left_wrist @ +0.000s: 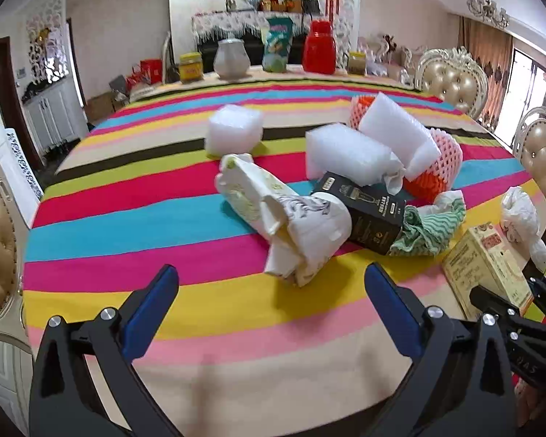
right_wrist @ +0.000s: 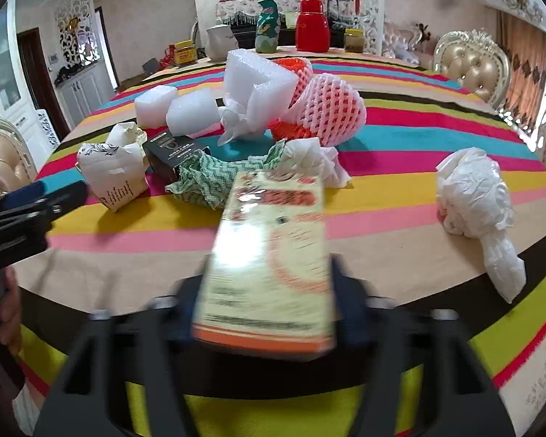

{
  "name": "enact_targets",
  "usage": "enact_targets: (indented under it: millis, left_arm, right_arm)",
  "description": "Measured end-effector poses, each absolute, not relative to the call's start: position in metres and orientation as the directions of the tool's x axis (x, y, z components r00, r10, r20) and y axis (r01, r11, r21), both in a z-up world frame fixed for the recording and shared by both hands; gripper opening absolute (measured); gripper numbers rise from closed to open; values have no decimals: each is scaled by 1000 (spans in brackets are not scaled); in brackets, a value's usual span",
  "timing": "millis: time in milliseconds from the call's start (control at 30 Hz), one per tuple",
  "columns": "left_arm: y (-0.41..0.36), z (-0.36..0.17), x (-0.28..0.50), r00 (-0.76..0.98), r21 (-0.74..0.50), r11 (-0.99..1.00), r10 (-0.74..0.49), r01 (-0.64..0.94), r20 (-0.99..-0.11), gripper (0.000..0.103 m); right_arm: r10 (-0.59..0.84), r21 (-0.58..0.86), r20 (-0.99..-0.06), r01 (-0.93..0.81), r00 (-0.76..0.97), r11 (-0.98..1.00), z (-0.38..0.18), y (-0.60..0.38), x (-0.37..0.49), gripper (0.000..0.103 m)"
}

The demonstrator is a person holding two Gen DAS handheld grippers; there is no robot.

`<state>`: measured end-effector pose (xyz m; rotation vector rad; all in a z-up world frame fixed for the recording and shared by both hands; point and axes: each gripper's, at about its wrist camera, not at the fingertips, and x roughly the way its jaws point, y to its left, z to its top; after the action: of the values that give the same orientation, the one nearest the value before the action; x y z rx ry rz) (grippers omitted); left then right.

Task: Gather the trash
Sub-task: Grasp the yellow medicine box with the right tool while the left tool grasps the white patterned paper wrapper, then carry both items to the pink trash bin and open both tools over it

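Note:
A pile of trash lies on the striped tablecloth (left_wrist: 127,225). My left gripper (left_wrist: 273,287) is open and empty, just short of a crumpled white paper bag (left_wrist: 295,225). Behind the bag lie a black box (left_wrist: 367,211), a green patterned cloth (left_wrist: 429,229), white foam pieces (left_wrist: 345,153) and pink foam netting (left_wrist: 444,153). My right gripper (right_wrist: 269,284) is shut on a yellow and orange carton (right_wrist: 273,255), held above the near table edge. The carton also shows in the left wrist view (left_wrist: 487,276). A white plastic bag (right_wrist: 473,196) lies to the right.
A red jug (left_wrist: 318,47), a white pot (left_wrist: 231,60), a green packet (left_wrist: 276,47) and jars stand at the table's far edge. Padded chairs (left_wrist: 451,80) stand around the table. A cabinet (left_wrist: 54,109) stands at the left wall.

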<state>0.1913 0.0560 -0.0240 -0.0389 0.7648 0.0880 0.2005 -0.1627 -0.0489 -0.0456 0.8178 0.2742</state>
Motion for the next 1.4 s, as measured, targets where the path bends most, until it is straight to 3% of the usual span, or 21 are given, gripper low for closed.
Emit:
enact_targets:
  millis: [300,400,433,500,1000,1400]
  left_arm:
    - [44,-36,224,714,12,996,70,-85,-697,97]
    - [40,-42,229,706,21,998,57,-60,-706,78]
    - [39,-44,231,703,26,998,54,-51,-709,60]
    - [38,-48,232,692,13,1000,26,-24,-721,41]
    - [43,-35,183,774,-95,995,-61,1,-630,41]
    - [0,-21,154,829,-32,994,-101,100,-550,41]
  right_arm:
    - [243,77,-705,-269,666,960,-45,-169,200,48]
    - [237,66,-708,-273,665,960,-45,-167,199,48]
    - [238,67,-708,-272,665,960,-46,-166,200,48]
    - [238,70,-710,-270,663,960,-46,-166,200,48]
    - [243,77,-645,-256,724,964,-36,-173,189,48]
    - [247,130,-568,-211,785,969,-26,-211,165,48]
